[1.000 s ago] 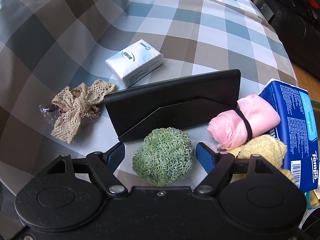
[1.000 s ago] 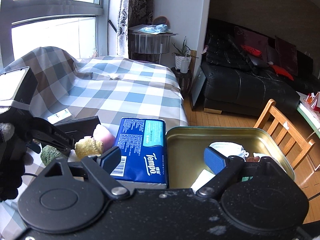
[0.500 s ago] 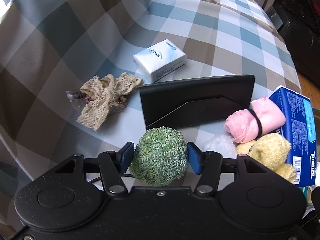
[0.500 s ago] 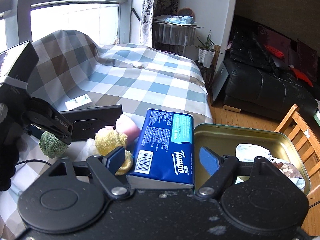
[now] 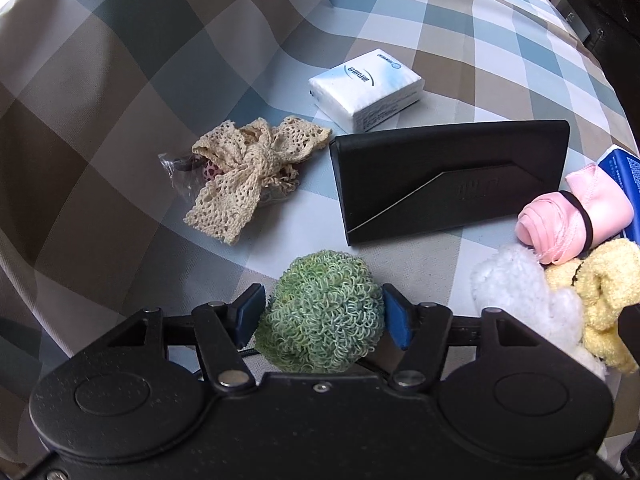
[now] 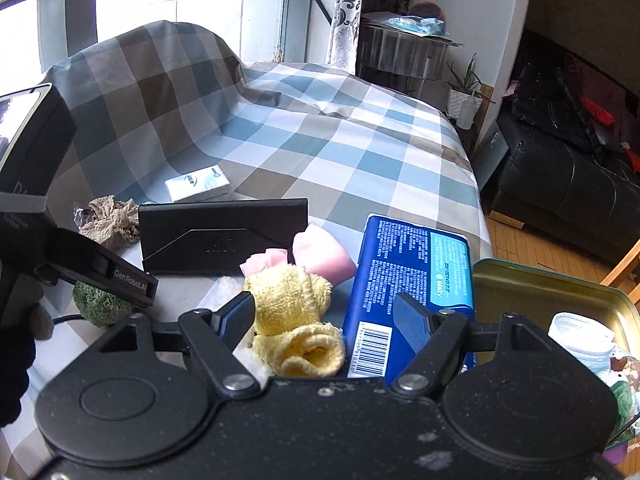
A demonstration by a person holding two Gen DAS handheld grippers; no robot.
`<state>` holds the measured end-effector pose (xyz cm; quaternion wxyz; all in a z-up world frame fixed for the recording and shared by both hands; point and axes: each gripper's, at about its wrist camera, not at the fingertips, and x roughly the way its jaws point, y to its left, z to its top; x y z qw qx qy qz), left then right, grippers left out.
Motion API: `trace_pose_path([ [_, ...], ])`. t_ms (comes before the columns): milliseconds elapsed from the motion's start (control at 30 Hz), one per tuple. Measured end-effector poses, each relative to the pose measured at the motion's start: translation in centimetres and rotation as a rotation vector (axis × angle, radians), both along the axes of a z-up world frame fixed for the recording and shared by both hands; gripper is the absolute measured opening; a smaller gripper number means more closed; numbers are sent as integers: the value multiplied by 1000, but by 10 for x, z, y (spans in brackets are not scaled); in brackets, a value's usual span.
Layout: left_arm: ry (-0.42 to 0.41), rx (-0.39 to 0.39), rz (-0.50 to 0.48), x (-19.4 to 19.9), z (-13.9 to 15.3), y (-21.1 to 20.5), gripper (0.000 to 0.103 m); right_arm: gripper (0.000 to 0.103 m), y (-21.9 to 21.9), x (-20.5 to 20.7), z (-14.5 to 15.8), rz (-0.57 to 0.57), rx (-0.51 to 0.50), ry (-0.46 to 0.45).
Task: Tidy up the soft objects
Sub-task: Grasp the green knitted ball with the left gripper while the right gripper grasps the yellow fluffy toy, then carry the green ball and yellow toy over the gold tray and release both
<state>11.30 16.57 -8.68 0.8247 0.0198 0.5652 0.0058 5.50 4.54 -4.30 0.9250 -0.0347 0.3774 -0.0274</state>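
Observation:
A green curly scrub ball (image 5: 320, 316) sits between the blue pads of my left gripper (image 5: 322, 314). Both pads touch its sides while the jaws are opening slightly. The same ball (image 6: 102, 306) shows under the left gripper in the right wrist view. My right gripper (image 6: 326, 322) hovers over a yellow terry cloth (image 6: 296, 308) and the near corner of a blue tissue pack (image 6: 412, 256). Its jaws are closing, with a gap on both sides. Close by lie a pink roll (image 5: 572, 220), a white fluffy piece (image 5: 524, 292) and a lace bow (image 5: 248, 172).
A black folded case (image 5: 448, 180) stands behind the ball, with a white tissue packet (image 5: 366, 88) beyond it. A gold tin (image 6: 540, 292) at the right holds a white mask (image 6: 580, 340). All of it rests on a checked cloth (image 5: 120, 80). A wooden chair (image 6: 624, 264) and a dark sofa (image 6: 568, 184) stand farther right.
My left jaws came in from wide apart onto the green ball. The right gripper swung left and down, from over the tin to over the yellow cloth, its jaws narrowing.

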Motion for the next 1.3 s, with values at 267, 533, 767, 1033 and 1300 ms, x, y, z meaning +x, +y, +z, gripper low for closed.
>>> trace_pose_path([
  [267,13,-31,4,0,-7,10,60,68,6,16,-12,41,27,41],
  [533,16,-65,9,6,-5,13,59,45,6,24,-19,68,94,80],
  [767,9,-97,-6,5,0,11,53,35,-1,17,-7,52,141,51],
  [1033,-44,-81,-21,-1,27,8,53,34,-8,-1,19,39,146,-26],
  [1300,-86,-90,-79,-8,58,-11,53,34,-32,-29,52,-30,114,-121],
])
